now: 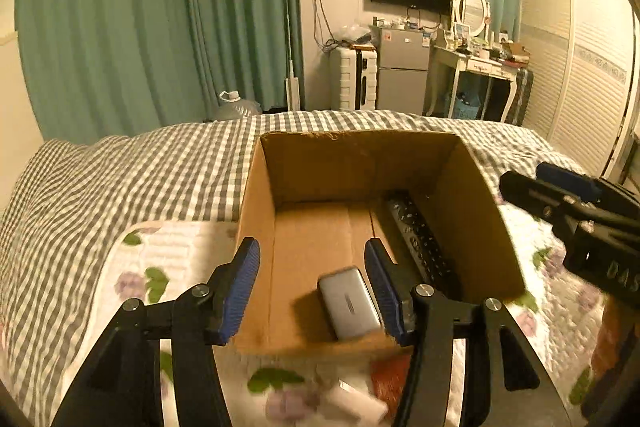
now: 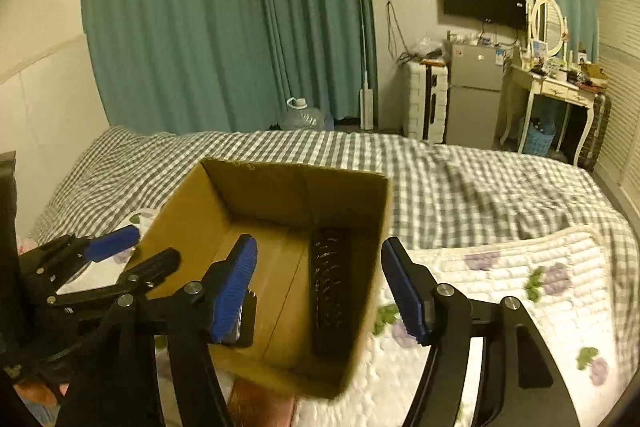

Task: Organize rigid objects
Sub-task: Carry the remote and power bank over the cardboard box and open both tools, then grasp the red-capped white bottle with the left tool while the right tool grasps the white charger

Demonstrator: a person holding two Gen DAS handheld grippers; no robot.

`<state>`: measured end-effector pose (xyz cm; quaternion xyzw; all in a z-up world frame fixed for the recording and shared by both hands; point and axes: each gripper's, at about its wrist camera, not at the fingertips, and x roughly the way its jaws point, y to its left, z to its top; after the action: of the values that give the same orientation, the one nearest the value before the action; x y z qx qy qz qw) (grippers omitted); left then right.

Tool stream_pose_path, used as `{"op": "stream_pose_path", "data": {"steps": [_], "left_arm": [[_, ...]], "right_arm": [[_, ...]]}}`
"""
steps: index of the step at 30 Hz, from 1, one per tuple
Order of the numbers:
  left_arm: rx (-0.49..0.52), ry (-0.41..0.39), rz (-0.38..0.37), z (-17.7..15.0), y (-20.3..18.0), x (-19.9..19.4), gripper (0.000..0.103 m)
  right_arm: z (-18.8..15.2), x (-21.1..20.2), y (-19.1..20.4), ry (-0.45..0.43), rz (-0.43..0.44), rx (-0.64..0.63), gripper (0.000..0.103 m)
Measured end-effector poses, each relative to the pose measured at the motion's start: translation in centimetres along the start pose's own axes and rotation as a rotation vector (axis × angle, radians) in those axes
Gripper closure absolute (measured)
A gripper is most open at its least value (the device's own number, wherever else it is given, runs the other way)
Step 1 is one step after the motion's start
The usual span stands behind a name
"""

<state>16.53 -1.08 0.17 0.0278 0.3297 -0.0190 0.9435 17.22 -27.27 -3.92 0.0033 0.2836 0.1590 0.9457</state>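
Two things already lie in the cardboard box: a silver flat device, seen between the fingers of the left gripper and close to the near wall, and a long black remote along the wall beyond the right-side finger. The left gripper hangs above the near edge of the box with its fingers spread wide and nothing between the pads, so in my judgement the silver device is just released or about to be left there. The right gripper is also wide open and empty; the remote shows between its fingers, and the box wall crosses just before its right-side finger. To do this step well, I think the left gripper should go straight up, so that neither finger catches the near wall and drags the light box over the flowered quilt. Below the left fingers, outside the box, a white object and something red lie blurred on the quilt; I cannot tell what they are. They seem the next candidates, and free floor remains ahead of the left fingers.
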Motion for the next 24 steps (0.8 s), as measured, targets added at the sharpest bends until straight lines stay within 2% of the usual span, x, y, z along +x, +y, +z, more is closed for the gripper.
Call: {"op": "stream_pose_path", "data": {"steps": [3, 6, 10, 13, 17, 19, 22, 24], "left_arm": [[-0.012, -0.015, 0.004, -1.7, 0.1, -2.5, 0.042], [-0.012, 0.005, 0.022, -4.5, -0.3, -3.9, 0.042], [-0.033, 0.095, 0.026, -9.4, -0.7, -4.1, 0.042], [-0.044, 0.180, 0.023, -12.1, -0.6, -3.4, 0.042], [-0.048, 0.276, -0.002, -15.4, -1.3, -2.6, 0.041], [0.014, 0.265, 0.045, -15.8, -2.6, -2.7, 0.040], [0.024, 0.269, 0.040, -15.8, -3.1, -2.5, 0.032], [0.052, 0.266, 0.079, -16.0, -3.5, -2.0, 0.031]], "right_arm": [[-1.1, -3.0, -0.2, -0.029, -0.018, 0.008, 0.036], [-3.6, -5.4, 0.1, -0.023, -0.038, -0.009, 0.035], [-7.4, -6.7, 1.4, 0.024, -0.060, -0.074, 0.035], [-9.7, -6.9, 1.8, 0.081, -0.032, -0.077, 0.035], [-11.3, -6.8, 2.2, 0.119, -0.030, -0.090, 0.035], [-11.6, -6.8, 2.6, 0.117, -0.028, -0.107, 0.035], [-11.8, -6.8, 2.8, 0.114, -0.026, -0.116, 0.035], [-12.0, -6.5, 2.6, 0.125, -0.031, -0.110, 0.035]]}}
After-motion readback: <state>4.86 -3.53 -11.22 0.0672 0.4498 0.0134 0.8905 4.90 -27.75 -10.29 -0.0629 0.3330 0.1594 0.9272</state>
